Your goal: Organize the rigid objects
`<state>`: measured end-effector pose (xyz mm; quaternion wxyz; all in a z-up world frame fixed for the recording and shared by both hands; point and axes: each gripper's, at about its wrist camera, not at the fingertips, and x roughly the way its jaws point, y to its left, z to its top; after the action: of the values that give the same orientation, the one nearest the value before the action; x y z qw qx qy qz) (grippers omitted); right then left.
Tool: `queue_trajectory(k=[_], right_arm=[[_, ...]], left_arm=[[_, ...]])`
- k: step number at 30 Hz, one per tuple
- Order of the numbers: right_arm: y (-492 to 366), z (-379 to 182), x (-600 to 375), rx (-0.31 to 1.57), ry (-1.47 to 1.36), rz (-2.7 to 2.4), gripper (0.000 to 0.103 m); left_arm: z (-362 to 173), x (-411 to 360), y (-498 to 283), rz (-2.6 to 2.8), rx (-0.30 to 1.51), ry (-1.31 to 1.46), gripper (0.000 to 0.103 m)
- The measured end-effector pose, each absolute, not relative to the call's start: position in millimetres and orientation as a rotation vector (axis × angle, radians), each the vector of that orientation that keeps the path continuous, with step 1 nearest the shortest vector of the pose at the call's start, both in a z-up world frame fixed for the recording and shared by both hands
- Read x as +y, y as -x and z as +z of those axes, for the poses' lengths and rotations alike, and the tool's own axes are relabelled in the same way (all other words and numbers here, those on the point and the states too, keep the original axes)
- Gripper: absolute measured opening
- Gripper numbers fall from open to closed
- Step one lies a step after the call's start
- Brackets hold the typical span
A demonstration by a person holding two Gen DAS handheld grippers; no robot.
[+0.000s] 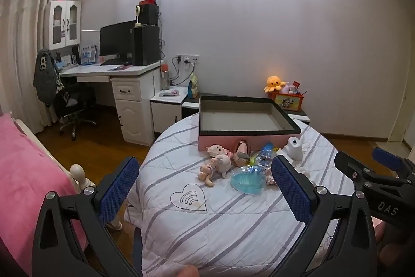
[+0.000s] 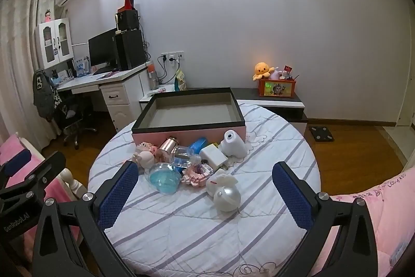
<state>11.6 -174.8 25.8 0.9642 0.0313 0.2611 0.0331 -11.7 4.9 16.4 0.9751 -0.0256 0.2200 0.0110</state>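
Currently left gripper (image 1: 205,188) and right gripper (image 2: 205,188) hover tilted downward over the striped quilt (image 2: 181,225), jaws fully spread, holding nothing. Small toys (image 2: 181,162) lie heaped just before the empty pink box (image 2: 186,135), touching its front wall.

Black angular frames on both grippers, left gripper (image 1: 205,188) and right gripper (image 2: 205,188); blue textured pads (image 2: 118,195); silver screws; white lettering.

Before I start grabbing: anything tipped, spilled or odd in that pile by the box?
Nothing spilled or broken. The toys are just heaped against the empty pink box; the copper-capped bottle lies on its side.
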Motion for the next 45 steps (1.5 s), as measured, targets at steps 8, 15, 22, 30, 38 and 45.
queue_trajectory(k=[8,15,22,30,38,45], right_arm=[[-10,27,-175,0.513,-0.063,0.057,0.103],[-8,31,-173,0.496,-0.055,0.065,0.103],[-8,34,-171,0.485,-0.049,0.069,0.103],[-9,35,-172,0.476,-0.047,0.071,0.103],[-7,37,-171,0.471,-0.048,0.072,0.103],[-9,41,-173,0.468,-0.048,0.070,0.103]], left_arm=[[15,3,13,-0.001,0.434,0.047,0.103],[18,2,13,-0.003,0.429,0.047,0.103],[21,3,16,-0.009,0.412,0.052,0.103],[23,2,19,-0.014,0.402,0.049,0.103],[27,4,25,-0.020,0.382,0.052,0.103],[27,5,27,-0.026,0.372,0.055,0.103]])
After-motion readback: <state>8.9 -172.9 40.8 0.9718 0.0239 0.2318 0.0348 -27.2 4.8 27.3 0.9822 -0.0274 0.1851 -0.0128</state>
